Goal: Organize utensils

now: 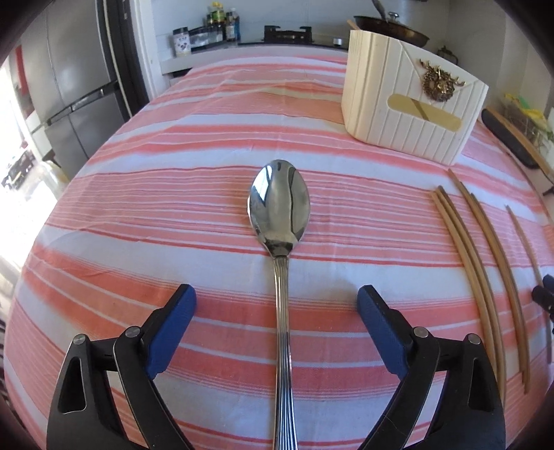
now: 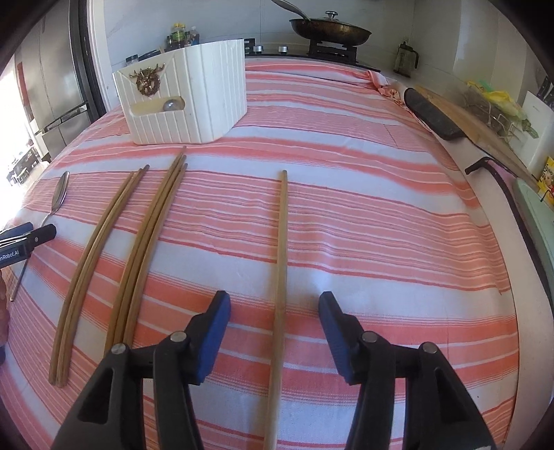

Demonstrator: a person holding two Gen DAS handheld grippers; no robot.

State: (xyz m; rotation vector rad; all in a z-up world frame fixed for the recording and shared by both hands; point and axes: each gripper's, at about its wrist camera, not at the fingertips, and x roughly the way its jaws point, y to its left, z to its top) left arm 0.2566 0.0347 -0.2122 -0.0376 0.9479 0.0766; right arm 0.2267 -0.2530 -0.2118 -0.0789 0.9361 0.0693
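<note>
A steel spoon (image 1: 279, 207) lies on the striped cloth, bowl pointing away. Its handle runs between the blue pads of my left gripper (image 1: 277, 294), which stands wide open without touching it. In the right wrist view a single wooden chopstick (image 2: 282, 249) lies lengthwise between the pads of my right gripper (image 2: 274, 301), also open and clear of it. Left of that chopstick lie several more chopsticks (image 2: 152, 235) in two bundles, then the spoon (image 2: 61, 194) and the left gripper (image 2: 39, 229). A white ribbed utensil holder (image 2: 187, 100) stands at the back of the cloth.
The pink and white striped cloth (image 2: 346, 225) covers the counter. A stove with a dark pan (image 2: 329, 29) sits behind it. A wooden board and a black flat thing (image 2: 432, 110) lie along the right edge. A fridge (image 1: 76, 86) stands far left.
</note>
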